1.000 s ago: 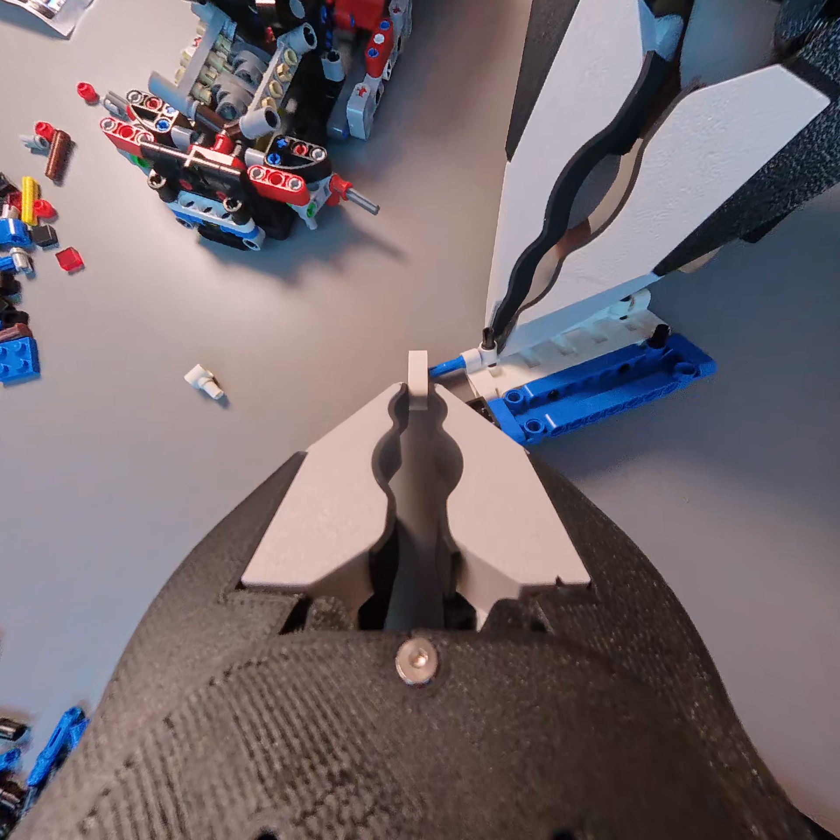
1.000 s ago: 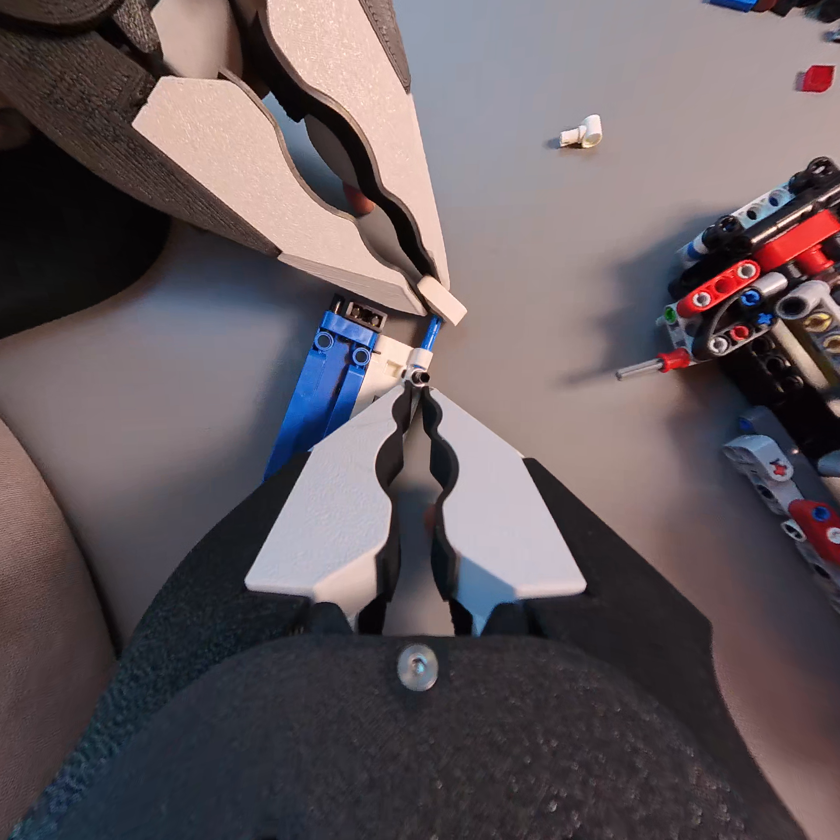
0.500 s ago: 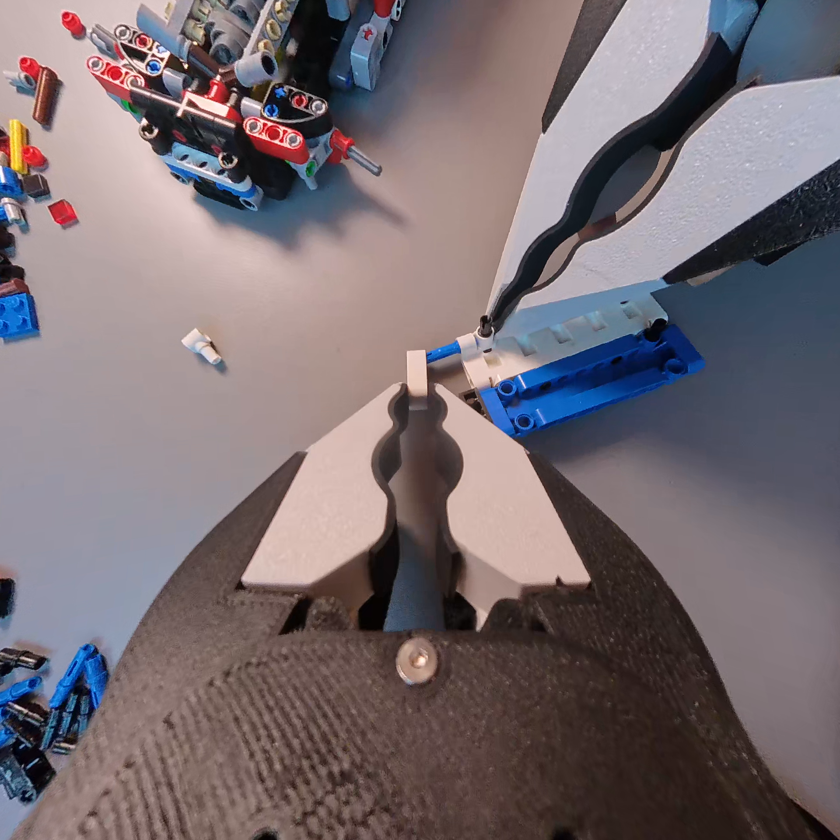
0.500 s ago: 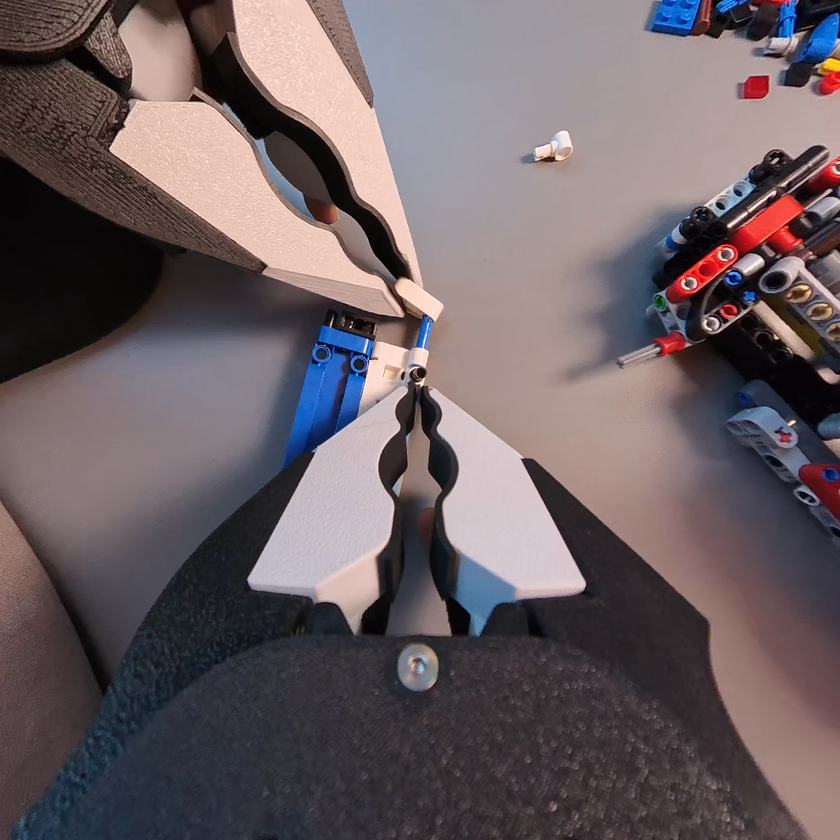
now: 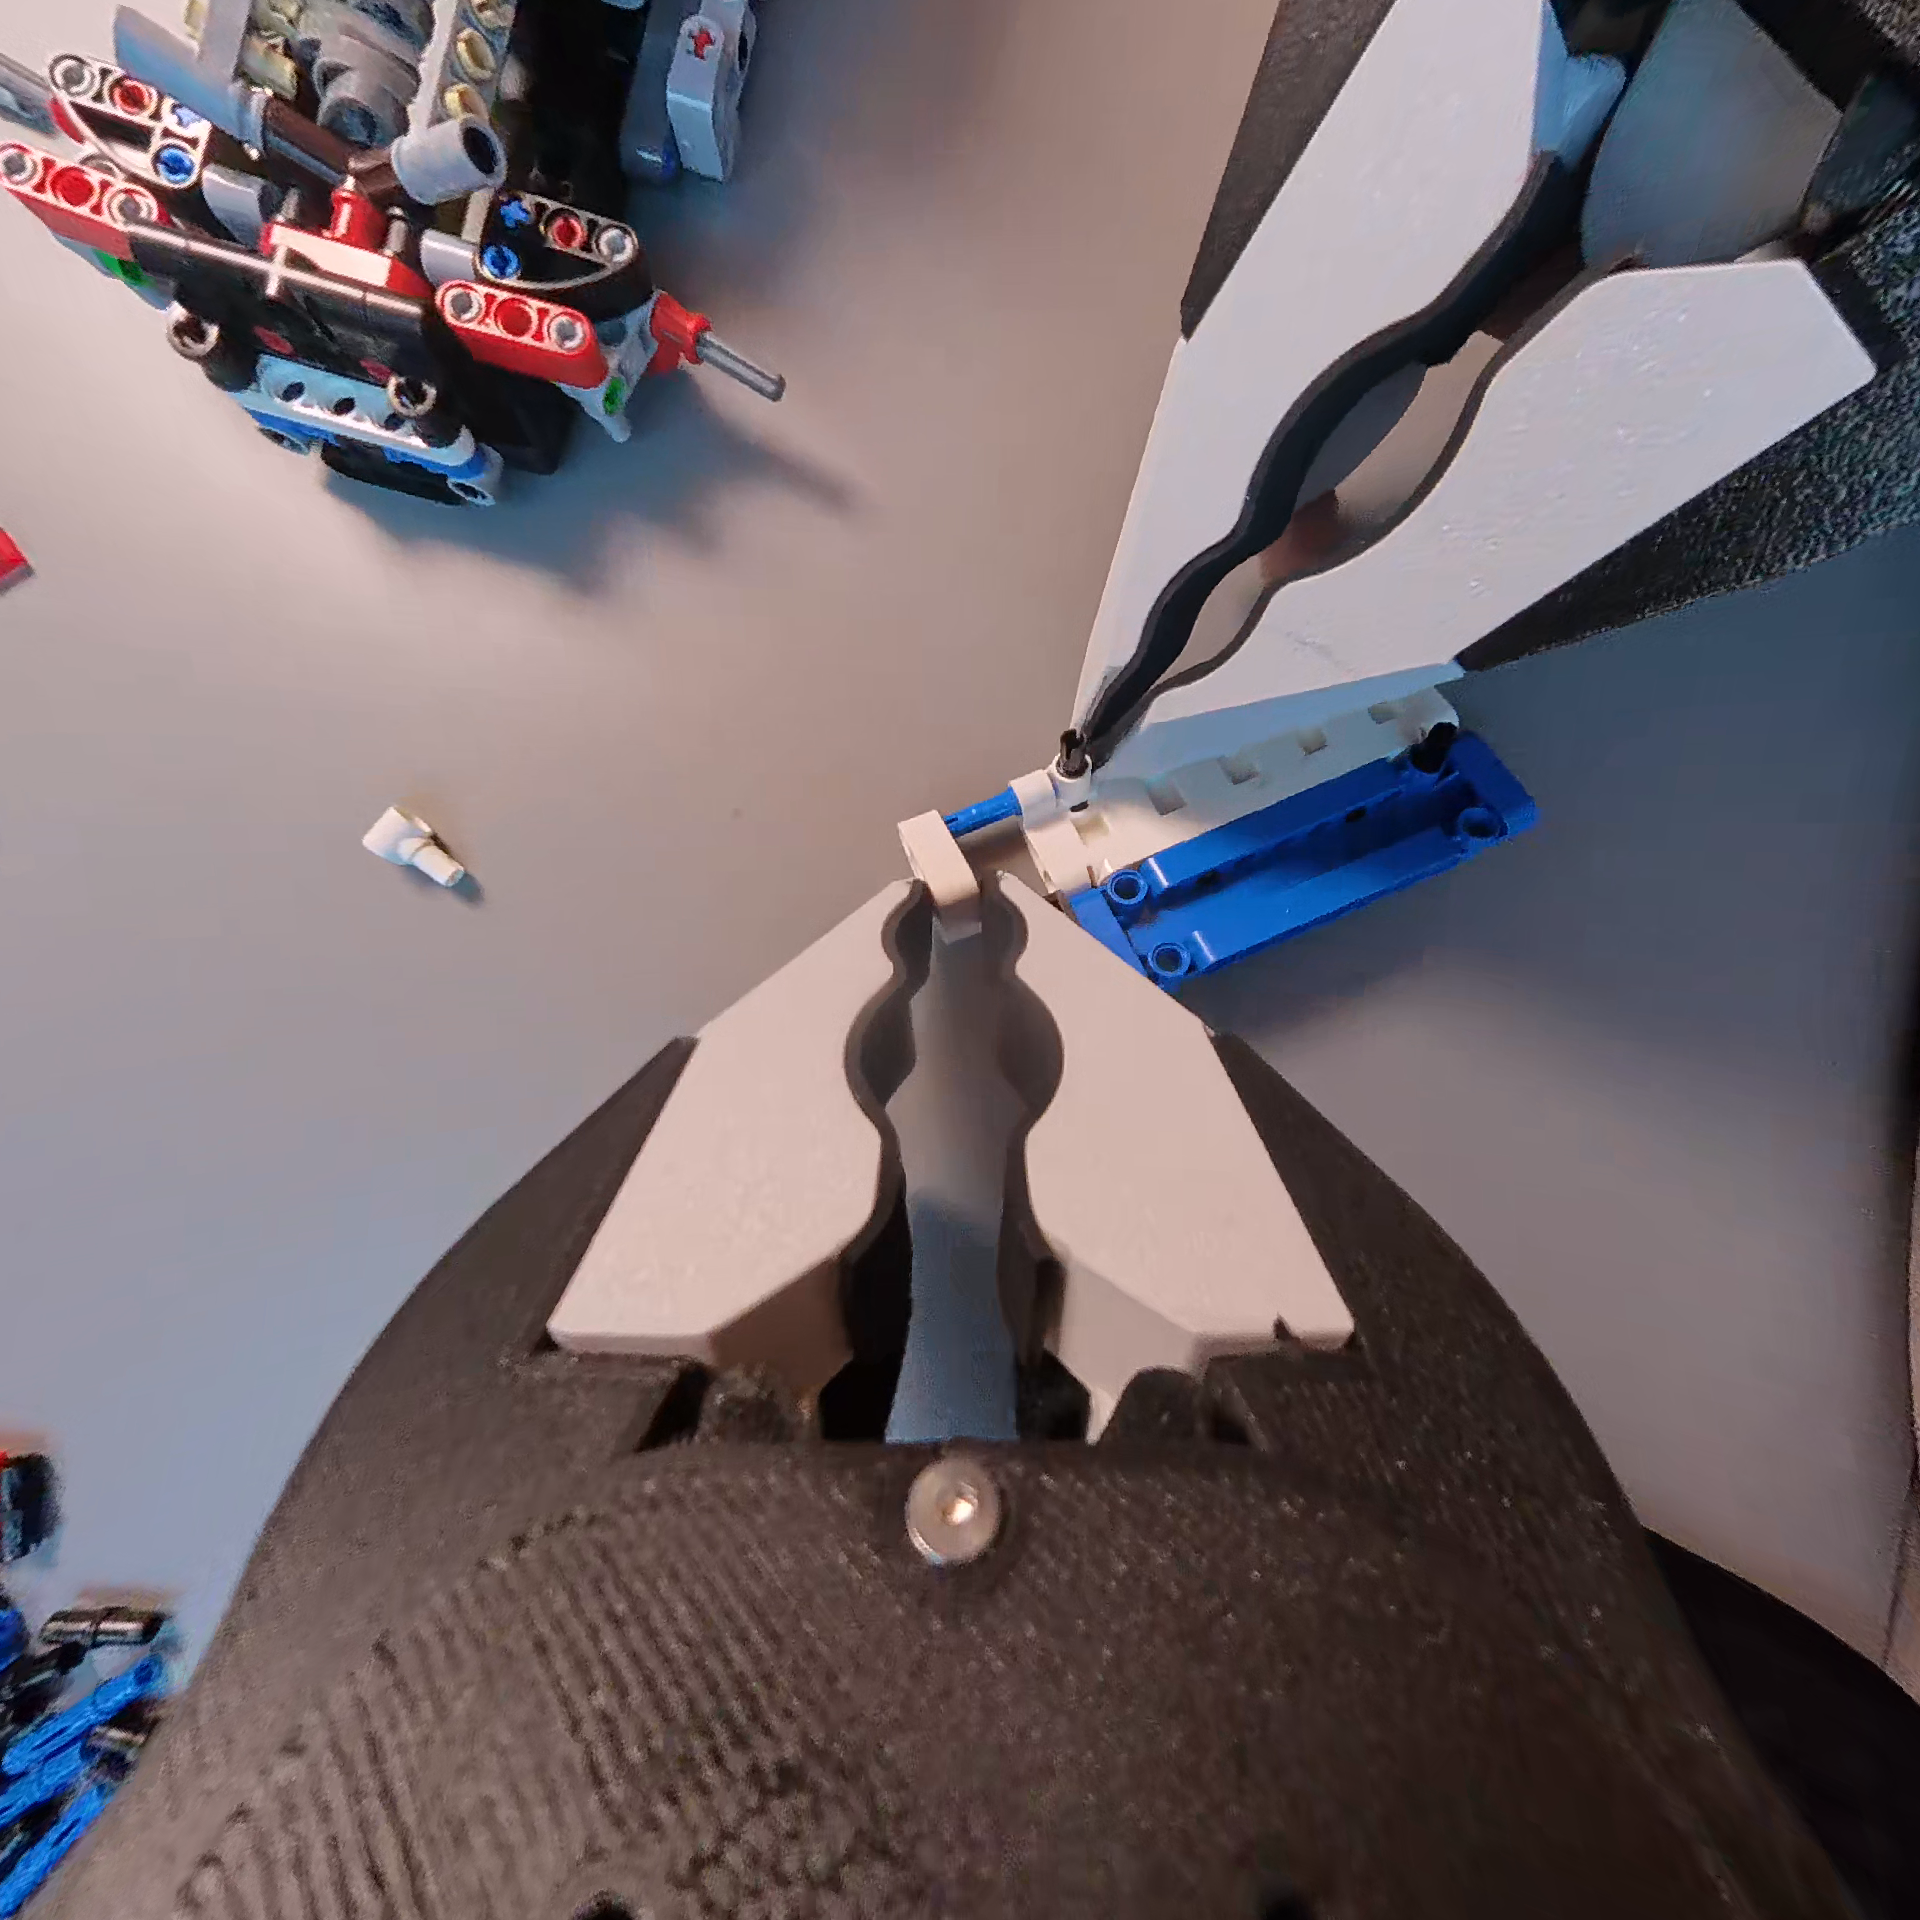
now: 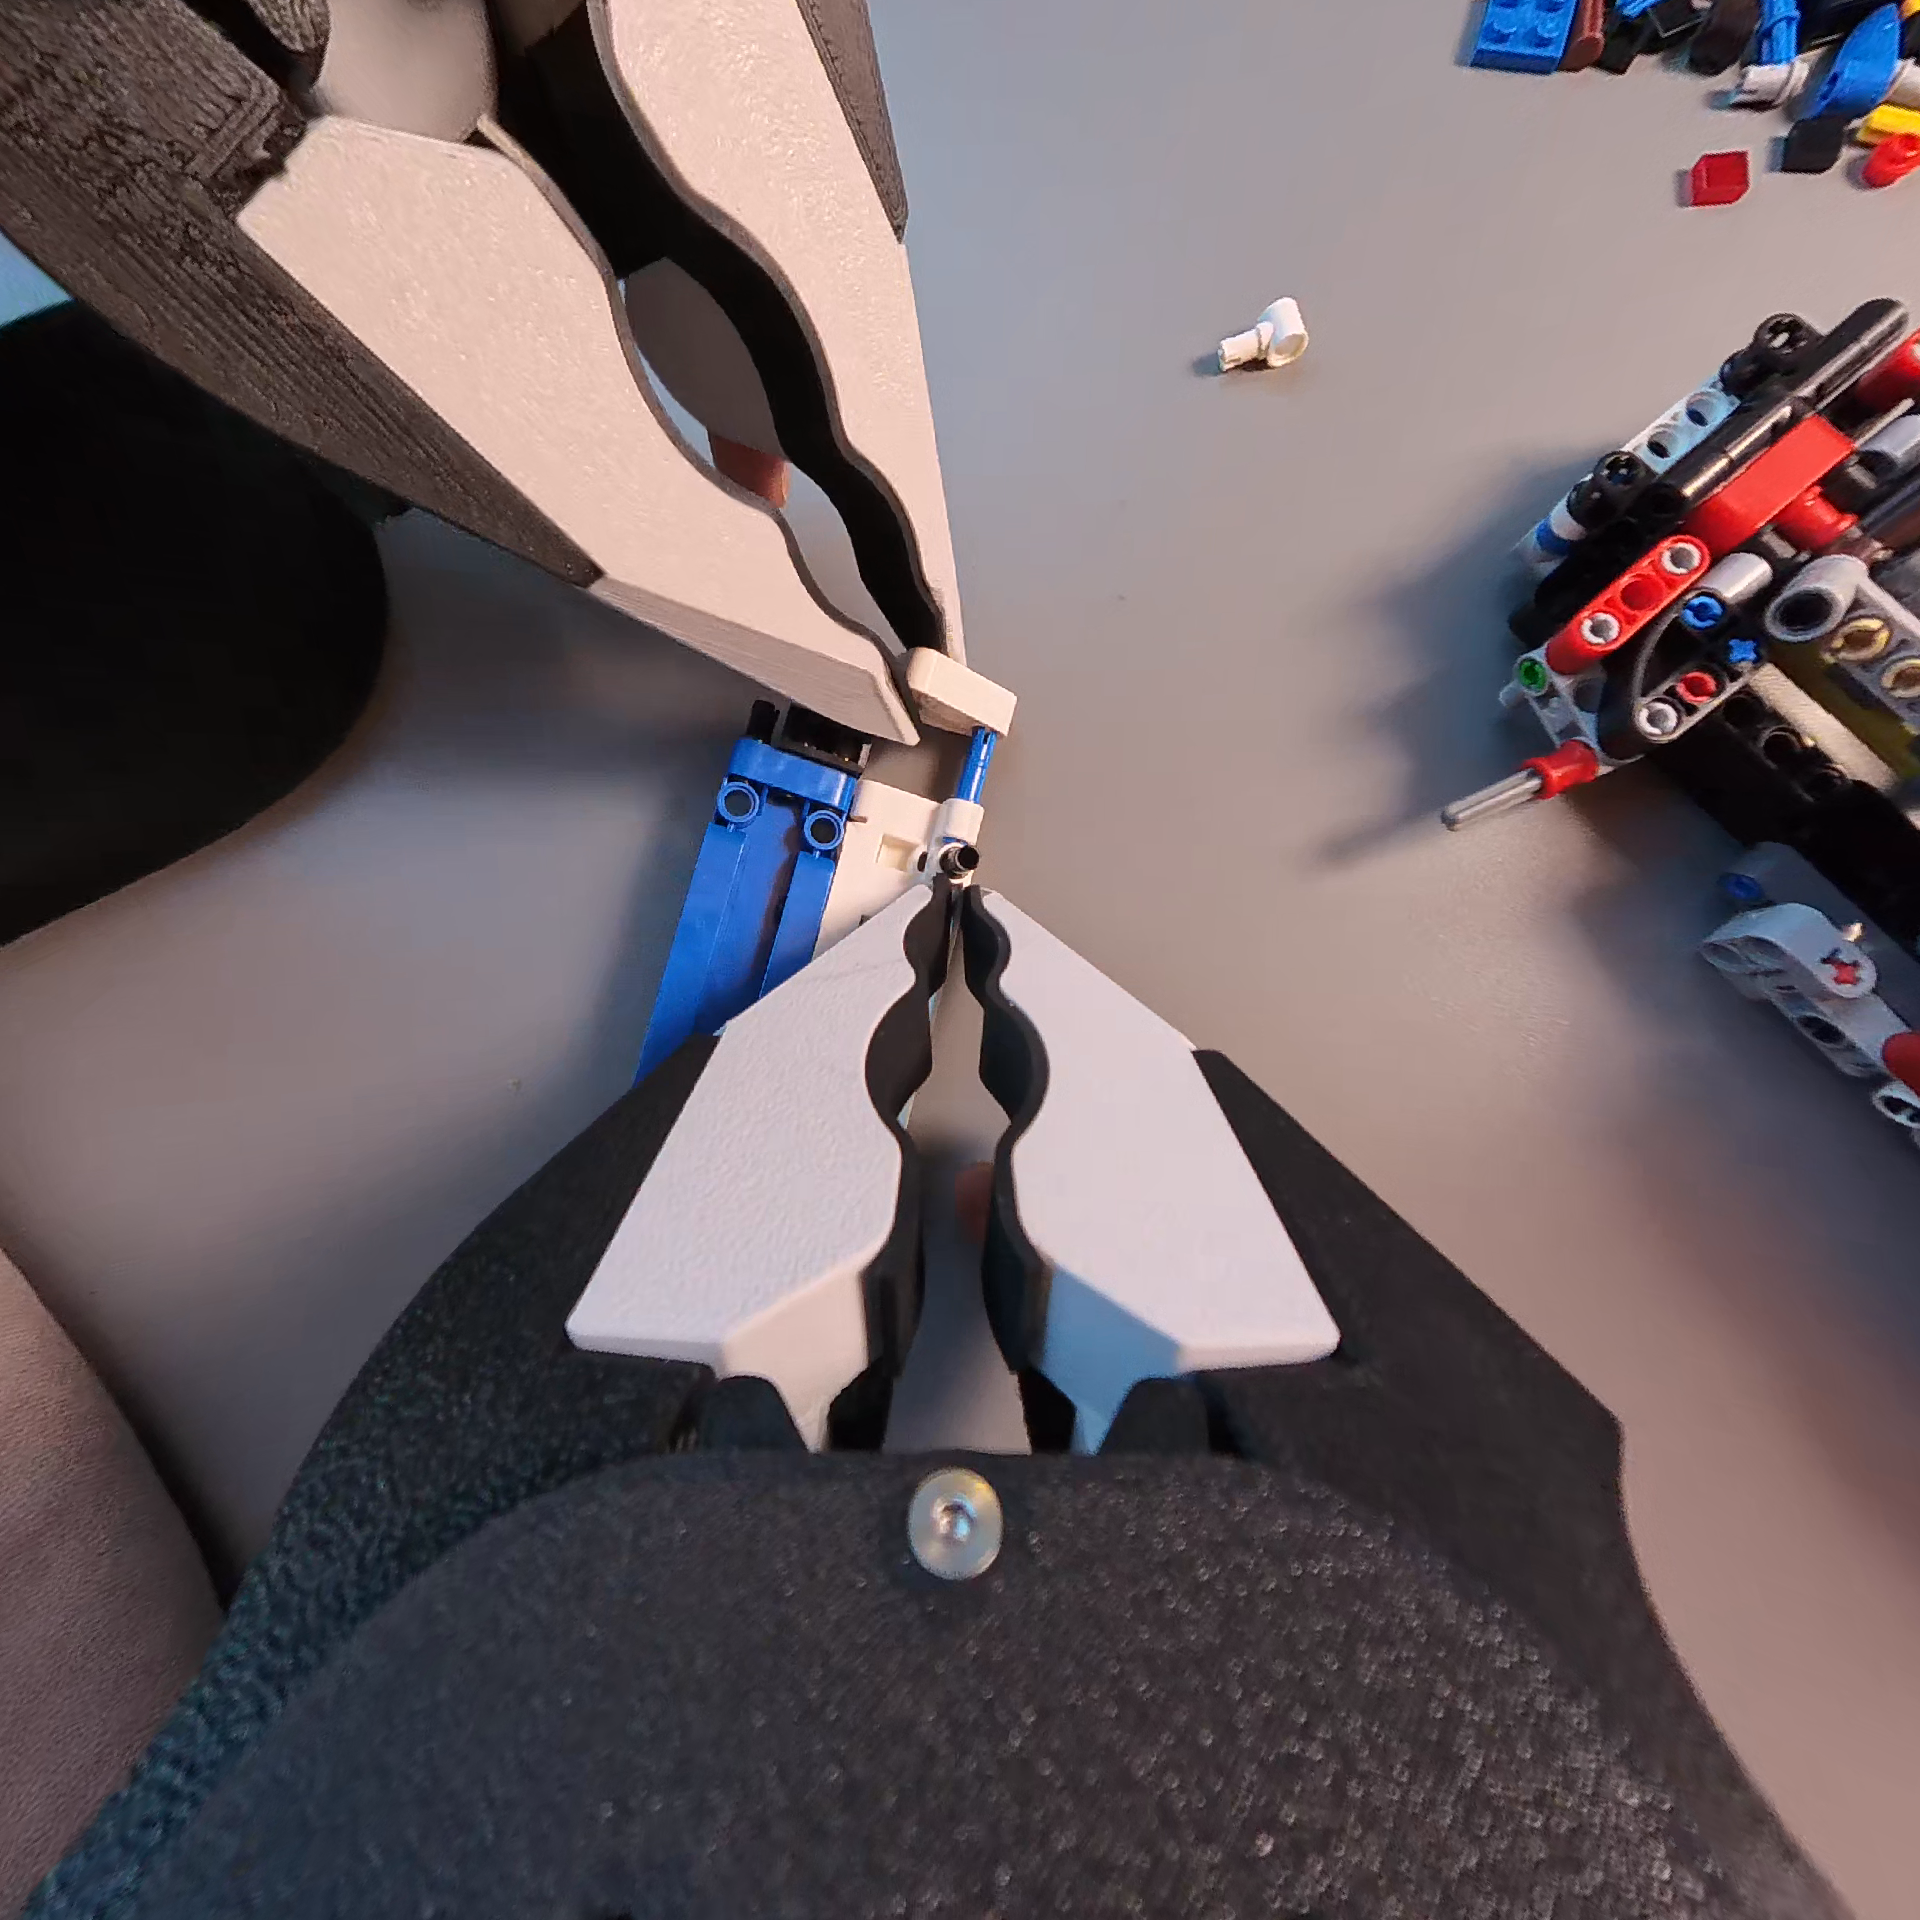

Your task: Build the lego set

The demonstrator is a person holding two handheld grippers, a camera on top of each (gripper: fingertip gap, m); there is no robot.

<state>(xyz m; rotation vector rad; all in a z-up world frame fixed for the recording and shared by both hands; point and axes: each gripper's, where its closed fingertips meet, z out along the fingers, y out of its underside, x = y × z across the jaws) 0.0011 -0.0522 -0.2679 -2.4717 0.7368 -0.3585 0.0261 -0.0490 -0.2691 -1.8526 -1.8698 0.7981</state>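
At the centre of the grey tabletop (image 5: 727,644), my left tongs (image 5: 958,883) are closed on a small grey piece (image 5: 943,868), its end touching the blue axle (image 6: 974,764). My right tongs (image 6: 954,896) pinch the black pin (image 6: 961,860) on the blue-and-white panel (image 5: 1320,842). The half-built model (image 5: 343,260) sits far left.

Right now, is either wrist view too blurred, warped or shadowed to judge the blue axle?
Left wrist view: blue axle sharp, corners blurred, edges bowed by the wide lens. Right wrist view: blue axle crisp and lit, soft shadow beside the built model, no glare.
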